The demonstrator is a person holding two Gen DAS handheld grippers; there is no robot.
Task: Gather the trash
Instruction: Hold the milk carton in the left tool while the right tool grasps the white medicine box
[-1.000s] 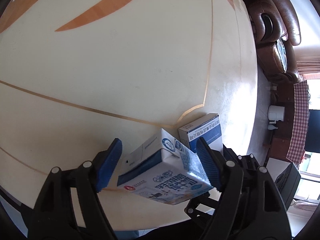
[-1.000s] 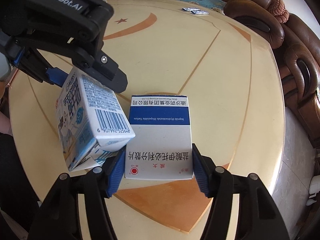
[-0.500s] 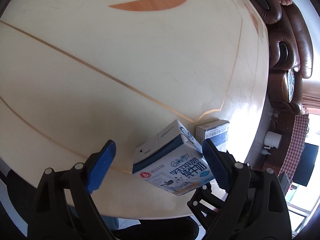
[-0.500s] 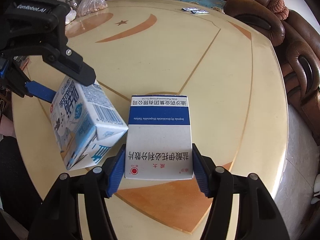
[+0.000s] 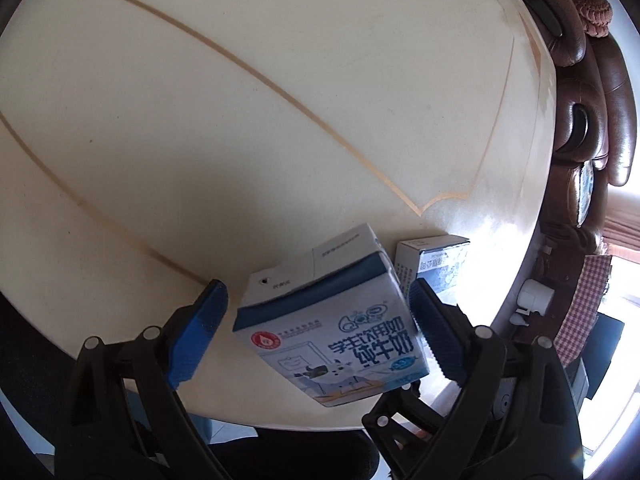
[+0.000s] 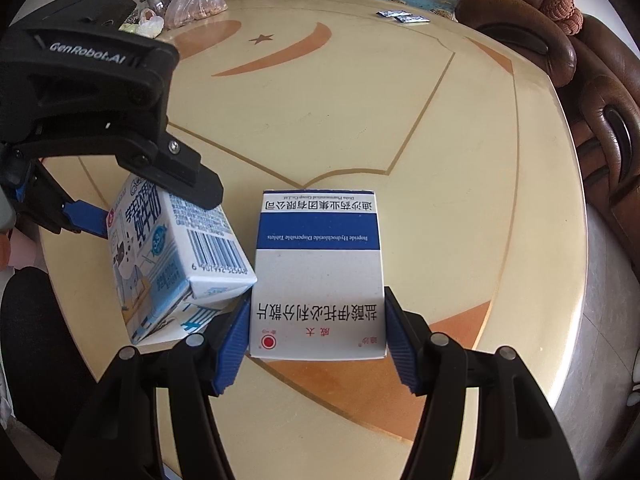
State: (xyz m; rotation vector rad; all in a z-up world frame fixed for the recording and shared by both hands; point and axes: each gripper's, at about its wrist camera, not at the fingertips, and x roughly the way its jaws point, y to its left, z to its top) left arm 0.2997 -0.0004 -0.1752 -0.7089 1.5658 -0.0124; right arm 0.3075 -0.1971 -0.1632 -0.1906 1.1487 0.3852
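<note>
A blue-and-white milk carton (image 5: 336, 320) lies tilted on the cream round table (image 5: 240, 120), between the fingers of my left gripper (image 5: 316, 332). The right pad touches it; the left pad stands apart, so the jaws are open. The carton also shows in the right wrist view (image 6: 172, 260), with the left gripper's black body (image 6: 92, 112) over it. My right gripper (image 6: 316, 340) is shut on a blue-and-white medicine box (image 6: 318, 268), both pads pressed on its sides. The box also shows in the left wrist view (image 5: 436, 260), just behind the carton.
Brown leather sofas (image 6: 592, 92) ring the table's far and right sides. Plastic bags and a jar (image 6: 188, 4) sit at the far left edge. Small blue packets (image 6: 404, 16) lie at the far edge. The table's near edge (image 5: 280, 420) is close under the carton.
My left gripper has opened: the left pad has come off the milk carton. The left gripper has shifted over the table near the edge. The right gripper keeps hold of the medicine box, unmoved.
</note>
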